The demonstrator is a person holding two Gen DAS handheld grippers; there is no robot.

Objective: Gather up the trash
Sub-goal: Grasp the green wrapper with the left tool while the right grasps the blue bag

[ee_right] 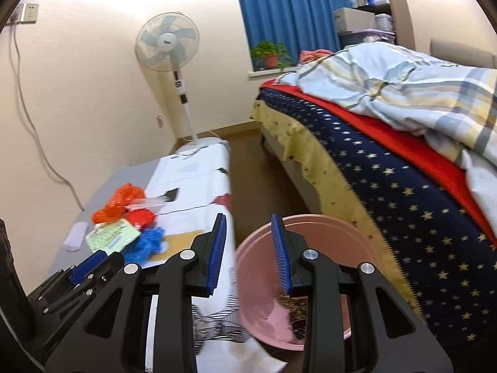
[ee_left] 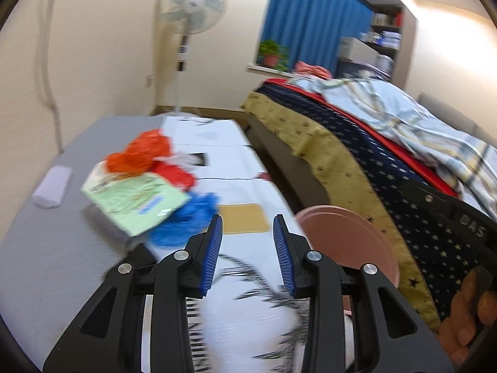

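A heap of trash lies on the low table [ee_left: 46, 248]: crumpled orange-red bags [ee_left: 139, 152], a pale green packet [ee_left: 136, 202] and a crumpled blue bag [ee_left: 186, 217]. My left gripper [ee_left: 248, 220] hovers open just right of the blue bag, nothing between its blue pads. In the right wrist view the same heap appears as orange-red bags [ee_right: 121, 202], green packet [ee_right: 111, 236] and blue bag [ee_right: 149, 242]. My right gripper [ee_right: 248, 217] is open and empty over the near rim of a pink basin [ee_right: 326, 220]. A brown patterned wrapper [ee_right: 295, 307] lies inside the basin.
The pink basin [ee_left: 348, 236] sits on the floor between the table and a bed [ee_left: 388, 143] with star-print cover. A small lilac block [ee_left: 52, 186] rests on the table's grey part. A standing fan [ee_left: 189, 9] is behind; a hand [ee_left: 466, 317] shows at lower right.
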